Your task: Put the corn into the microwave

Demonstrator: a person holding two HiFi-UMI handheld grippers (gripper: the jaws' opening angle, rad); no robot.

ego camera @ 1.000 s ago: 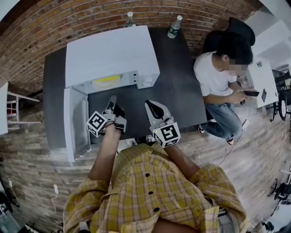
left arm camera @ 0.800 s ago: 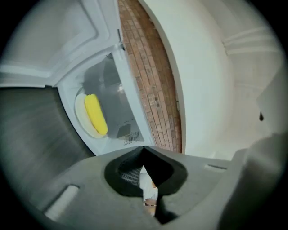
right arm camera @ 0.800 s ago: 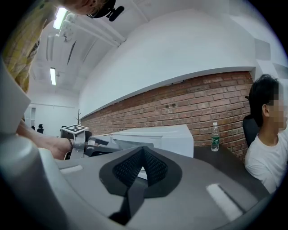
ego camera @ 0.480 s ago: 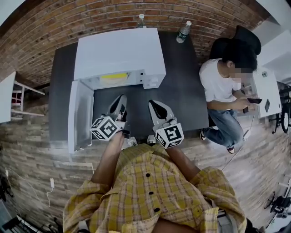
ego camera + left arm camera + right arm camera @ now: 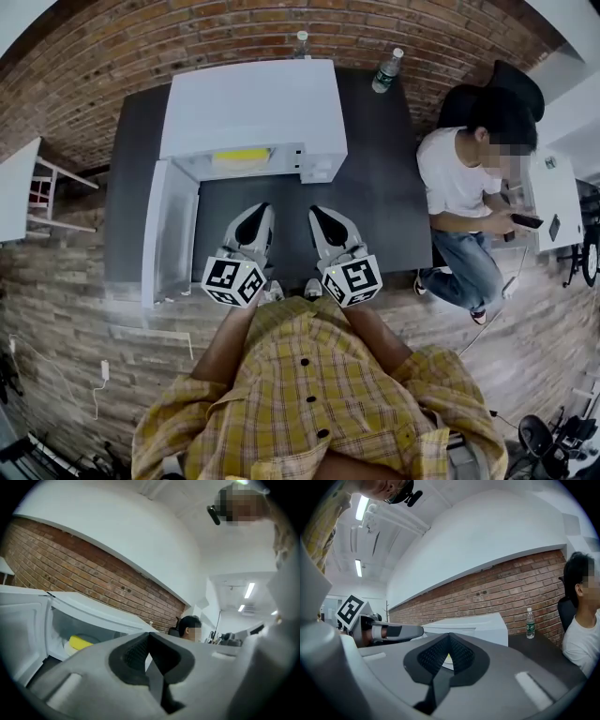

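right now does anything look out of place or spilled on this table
Nothing is spilled or damaged. The one thing that stands out: the microwave has its door swung wide open, with the corn inside.

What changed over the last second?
The left gripper rolled upright and drew away from the open door, ending beside the right gripper, jaws shut and empty. Nothing grasped or released. Unchanged: right gripper, corn inside the microwave, door open.

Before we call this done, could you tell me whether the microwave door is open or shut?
Open: the microwave door stands swung out at the left, and the corn shows inside.
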